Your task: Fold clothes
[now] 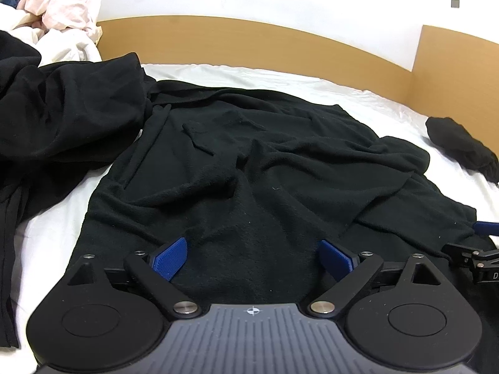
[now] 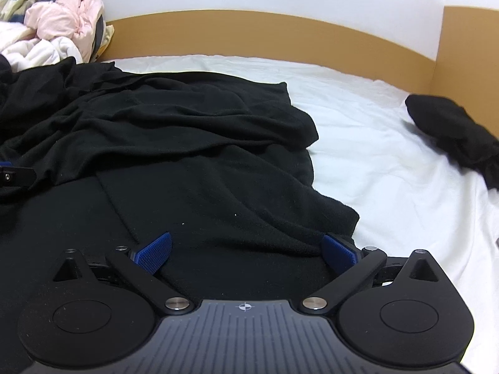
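White sheet (image 1: 249, 71) covers the bed, wooden headboard (image 1: 249, 37) behind it. Black fleece garment (image 1: 249, 155) lies spread mid-bed, well short of the headboard, rumpled, one edge doubled over itself. Left gripper (image 1: 254, 257) and right gripper (image 2: 246, 252) sit low over its near hem, jaws splayed wide, blue pads clear of cloth, nothing held. Folding looks barely begun, perhaps one fold laid; hard to tell, black on black. Small dark bundle (image 2: 452, 134) waits near the headboard's right corner. Pink and white heap (image 2: 62, 25) unsorted at its left end.
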